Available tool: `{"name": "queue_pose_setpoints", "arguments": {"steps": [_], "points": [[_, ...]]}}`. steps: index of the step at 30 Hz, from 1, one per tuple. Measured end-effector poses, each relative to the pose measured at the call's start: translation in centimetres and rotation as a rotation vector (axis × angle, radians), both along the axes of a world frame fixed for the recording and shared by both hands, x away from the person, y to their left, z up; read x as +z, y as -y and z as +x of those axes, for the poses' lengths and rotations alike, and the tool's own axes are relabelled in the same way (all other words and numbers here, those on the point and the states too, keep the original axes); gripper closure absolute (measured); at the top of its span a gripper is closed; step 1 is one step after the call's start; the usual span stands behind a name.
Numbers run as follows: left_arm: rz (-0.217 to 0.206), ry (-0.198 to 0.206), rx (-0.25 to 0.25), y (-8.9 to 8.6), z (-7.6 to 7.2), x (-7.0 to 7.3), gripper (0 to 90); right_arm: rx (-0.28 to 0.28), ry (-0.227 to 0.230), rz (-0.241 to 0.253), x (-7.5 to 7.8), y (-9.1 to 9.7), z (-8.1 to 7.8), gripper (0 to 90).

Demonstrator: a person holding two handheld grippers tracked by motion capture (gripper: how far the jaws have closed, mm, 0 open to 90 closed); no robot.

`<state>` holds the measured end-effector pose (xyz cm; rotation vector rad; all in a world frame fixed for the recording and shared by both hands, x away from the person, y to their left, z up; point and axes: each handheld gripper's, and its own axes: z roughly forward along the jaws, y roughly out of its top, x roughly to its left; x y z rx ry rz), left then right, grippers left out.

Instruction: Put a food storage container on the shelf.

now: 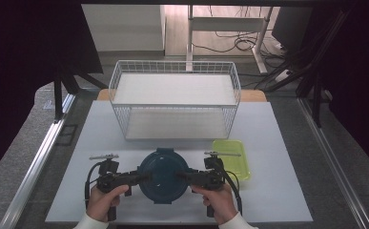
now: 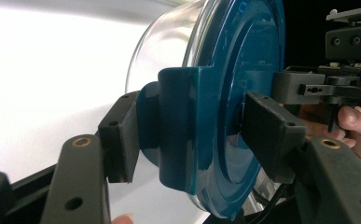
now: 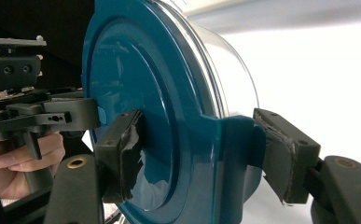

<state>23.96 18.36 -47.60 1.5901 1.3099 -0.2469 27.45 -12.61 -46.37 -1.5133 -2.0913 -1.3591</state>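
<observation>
Blue-lidded container [image 1: 163, 175], base hidden, between tools [image 1: 139, 177].

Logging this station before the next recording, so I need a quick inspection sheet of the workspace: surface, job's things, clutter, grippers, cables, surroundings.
Surface: white table top, no spills seen.
Job's things: round clear container with a teal lid at the front centre; white wire basket behind it, nothing seen inside.
Clutter: yellow-green tray right of the container.
Grippers: left gripper and right gripper each clamp a latch tab on opposite sides of the lid.
Cables: black cable loops at each gripper; more cables on the floor beyond.
Surroundings: grey floor, metal rails, a desk frame behind.
</observation>
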Motion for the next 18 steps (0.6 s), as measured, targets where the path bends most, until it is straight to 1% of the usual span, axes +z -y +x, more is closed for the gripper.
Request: {"name": "queue_pose_setpoints", "arguments": {"steps": [1,2,4,5,7,9,10,11,12,13,14,15,16,17,18], "points": [[-0.002,0.006,-0.002,0.0,0.4,0.4,40.1,-0.001,0.009,-0.005,0.5,0.0,0.3,34.7],[-0.002,0.006,-0.002,0.0,0.4,0.4,40.2,-0.001,0.009,-0.005,0.5,0.0,0.3,34.7],[0.000,0.014,-0.005,0.0,0.7,0.9,40.2,-0.004,0.013,-0.003,0.9,0.0,0.6,34.7],[0.001,0.018,-0.005,0.0,0.9,1.1,40.2,-0.008,0.020,-0.001,1.4,0.1,0.8,34.7],[-0.001,0.023,-0.004,0.1,1.3,1.6,40.2,-0.008,0.021,0.000,1.6,0.1,1.0,34.7],[-0.002,0.031,-0.011,0.2,1.9,2.2,40.1,-0.015,0.040,-0.005,2.4,0.2,1.4,34.5],[-0.002,0.031,-0.011,0.2,1.9,2.2,40.2,-0.015,0.040,-0.005,2.4,0.2,1.4,34.5],[-0.010,0.029,-0.013,0.3,2.2,2.5,40.1,-0.014,0.047,-0.013,2.9,0.2,1.6,34.5],[-0.010,0.029,-0.013,0.3,2.2,2.5,40.1,-0.014,0.047,-0.013,2.9,0.2,1.6,34.5],[-0.012,0.035,-0.015,0.3,2.5,2.8,40.1,-0.015,0.053,-0.019,3.4,0.2,1.9,34.5],[-0.012,0.035,-0.015,0.3,2.5,2.8,40.1,-0.015,0.053,-0.019,3.4,0.2,1.9,34.5],[-0.011,0.046,-0.014,0.4,2.8,3.3,40.1,-0.015,0.061,-0.019,3.8,0.3,2.2,34.5],[-0.011,0.046,-0.014,0.4,2.8,3.3,40.1,-0.015,0.061,-0.019,3.8,0.3,2.2,34.5],[-0.009,0.056,-0.014,0.4,3.1,3.8,40.1,-0.016,0.068,-0.017,4.3,0.3,2.4,34.5],[-0.009,0.056,-0.014,0.4,3.1,3.8,40.2,-0.016,0.068,-0.017,4.3,0.3,2.4,34.5]]}}
